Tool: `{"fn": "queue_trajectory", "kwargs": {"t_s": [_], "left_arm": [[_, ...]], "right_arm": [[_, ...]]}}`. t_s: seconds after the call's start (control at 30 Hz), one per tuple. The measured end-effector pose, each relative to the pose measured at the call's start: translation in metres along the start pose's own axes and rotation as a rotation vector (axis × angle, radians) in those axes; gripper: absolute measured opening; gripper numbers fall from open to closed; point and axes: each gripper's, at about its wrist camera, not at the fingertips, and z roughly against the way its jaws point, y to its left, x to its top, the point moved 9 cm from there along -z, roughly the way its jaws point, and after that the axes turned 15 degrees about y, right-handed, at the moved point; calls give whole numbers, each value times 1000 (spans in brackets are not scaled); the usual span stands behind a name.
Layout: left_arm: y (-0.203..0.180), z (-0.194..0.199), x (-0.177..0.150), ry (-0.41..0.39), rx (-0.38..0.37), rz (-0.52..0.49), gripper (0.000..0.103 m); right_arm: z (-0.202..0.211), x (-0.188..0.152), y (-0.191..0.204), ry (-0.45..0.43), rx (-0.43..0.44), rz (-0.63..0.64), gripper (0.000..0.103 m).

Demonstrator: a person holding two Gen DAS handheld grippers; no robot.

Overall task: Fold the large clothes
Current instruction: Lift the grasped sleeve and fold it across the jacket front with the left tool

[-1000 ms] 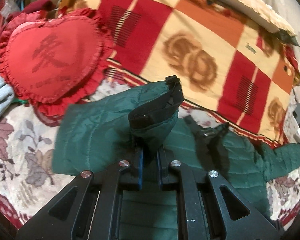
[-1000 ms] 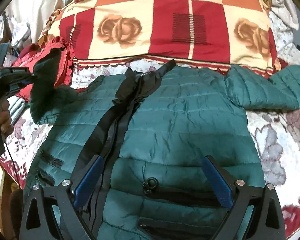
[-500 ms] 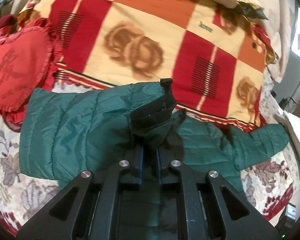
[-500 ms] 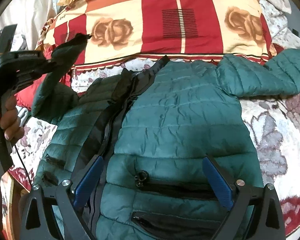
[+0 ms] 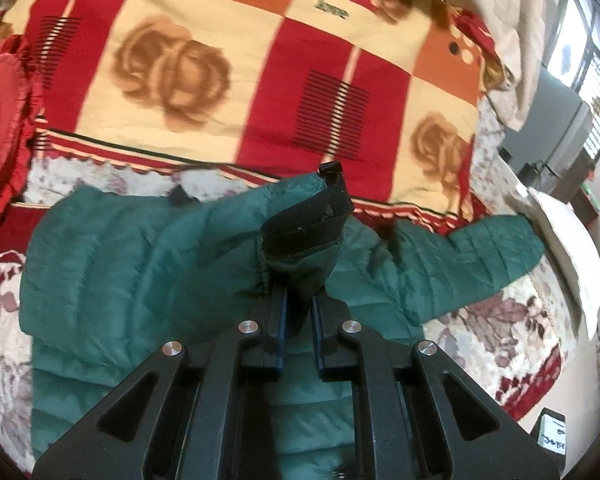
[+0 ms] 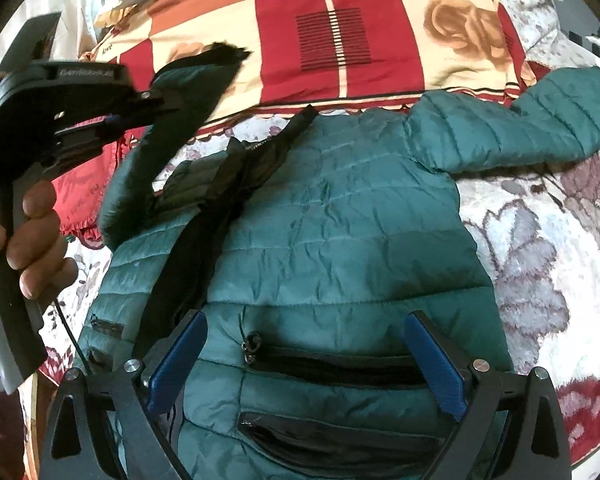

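Note:
A dark green quilted jacket [image 6: 340, 240] lies face up on the bed, zip open, black lining showing. My left gripper [image 5: 298, 300] is shut on the cuff [image 5: 304, 236] of the jacket's left sleeve and holds it lifted above the jacket body; the right wrist view shows it at the left [image 6: 140, 108] with the sleeve [image 6: 172, 136] hanging from it. My right gripper [image 6: 304, 360] is open and empty, low over the jacket's pocket zip [image 6: 332, 364]. The other sleeve [image 6: 520, 124] lies flat, stretched to the right.
A red, orange and cream checked quilt [image 6: 340, 32] lies folded behind the jacket. A red heart-shaped cushion [image 5: 0, 120] sits at the left. The floral bedspread [image 6: 540, 240] shows to the right. A white pillow [image 5: 568, 248] lies at the bed's right edge.
My left gripper has carried the sleeve cuff up and to the right, over the jacket body. My right gripper has stayed open, drifting slightly lower over the jacket's hem.

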Motion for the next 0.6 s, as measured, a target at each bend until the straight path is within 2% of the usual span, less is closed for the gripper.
{"fn": "queue_trajectory", "kwargs": {"t_s": [0.13,0.4,0.6], "left_arm": [[-11,-14,-1,19,-8,-17,9],[-7,-49,-5,58,-75,26,9],[-12,-63,-7,86,-104,18,9]], "right_arm": [[-2,0,-4,7,-3,-11,98],[-2,-1,-10,-10,-17,-31,98],[-2,-1,-11,-10,-13,-46,98]]}}
